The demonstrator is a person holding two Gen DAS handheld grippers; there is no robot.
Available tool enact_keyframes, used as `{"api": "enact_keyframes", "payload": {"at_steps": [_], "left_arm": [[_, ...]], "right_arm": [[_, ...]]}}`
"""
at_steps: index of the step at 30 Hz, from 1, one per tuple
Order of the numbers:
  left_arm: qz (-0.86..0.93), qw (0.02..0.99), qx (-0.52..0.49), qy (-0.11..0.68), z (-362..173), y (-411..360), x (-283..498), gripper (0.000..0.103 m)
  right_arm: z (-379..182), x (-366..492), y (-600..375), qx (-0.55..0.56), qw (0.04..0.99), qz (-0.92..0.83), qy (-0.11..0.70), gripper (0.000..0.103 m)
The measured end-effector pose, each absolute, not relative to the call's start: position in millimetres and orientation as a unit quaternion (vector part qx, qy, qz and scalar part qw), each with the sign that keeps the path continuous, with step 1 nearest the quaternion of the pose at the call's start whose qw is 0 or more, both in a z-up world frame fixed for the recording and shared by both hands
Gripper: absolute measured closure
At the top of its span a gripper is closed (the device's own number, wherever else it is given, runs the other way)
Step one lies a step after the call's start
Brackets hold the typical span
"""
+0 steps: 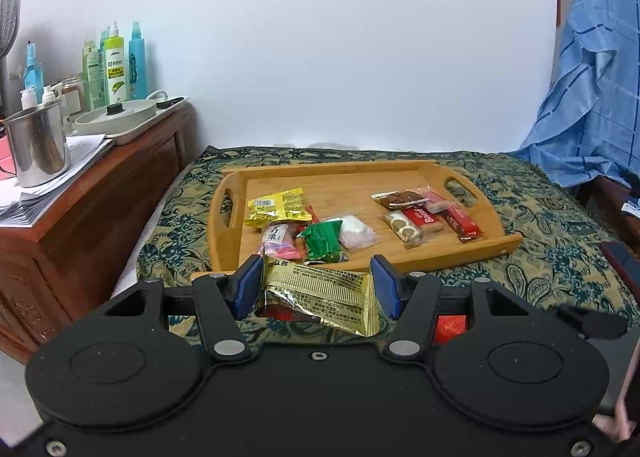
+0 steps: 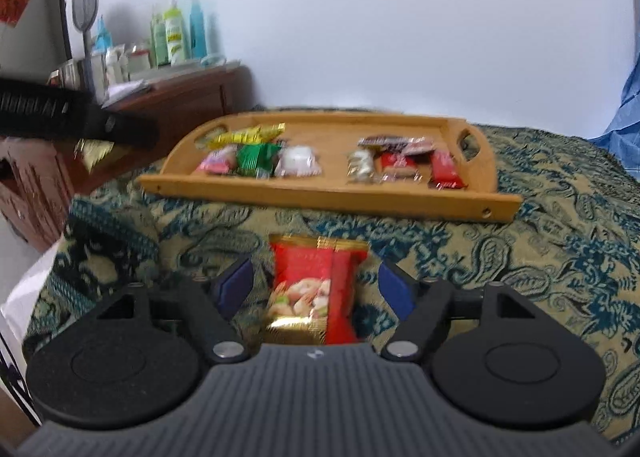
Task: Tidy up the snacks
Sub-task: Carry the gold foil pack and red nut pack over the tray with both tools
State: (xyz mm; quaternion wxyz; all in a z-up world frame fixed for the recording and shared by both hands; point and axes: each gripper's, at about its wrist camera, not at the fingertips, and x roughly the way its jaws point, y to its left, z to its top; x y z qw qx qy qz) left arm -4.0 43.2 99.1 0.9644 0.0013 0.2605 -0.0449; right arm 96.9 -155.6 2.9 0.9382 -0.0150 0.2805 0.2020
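My left claw (image 1: 314, 289) is gripping a crinkled gold foil snack packet (image 1: 320, 295), with the wooden tray (image 1: 400, 171) just ahead. My right claw (image 2: 316, 291) is gaping around an ungripped red snack pouch (image 2: 316, 289) on the patterned bedspread (image 2: 540, 241). Next, I judge: carrying gold forward onto the tray.

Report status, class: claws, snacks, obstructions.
Left claw shut on gold packet. Right claw open around red packet. Tray ahead, unobstructed.
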Motion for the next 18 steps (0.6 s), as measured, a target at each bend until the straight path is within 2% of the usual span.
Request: {"api": "enact_keyframes", "payload": {"at_steps": [1,2,3,18], "left_arm": [[-0.045,0.964,0.002,0.260,99.7,42.0,-1.6,0.047],[-0.045,0.965,0.004,0.260,100.6,40.8,0.1,0.047],[-0.045,0.965,0.006,0.258,101.7,39.1,2.4,0.047],[-0.047,0.967,-0.023,0.248,119.8,24.5,50.2,0.047]], "right_arm": [[1.5,97.3,-154.5,-0.017,0.937,0.203,0.284,0.041],[0.9,97.5,-153.6,-0.017,0.936,0.203,0.288,0.052],[0.9,97.5,-153.2,-0.017,0.936,0.200,0.290,0.054],[39.2,122.4,-169.2,0.018,0.960,0.174,0.219,0.056]]}}
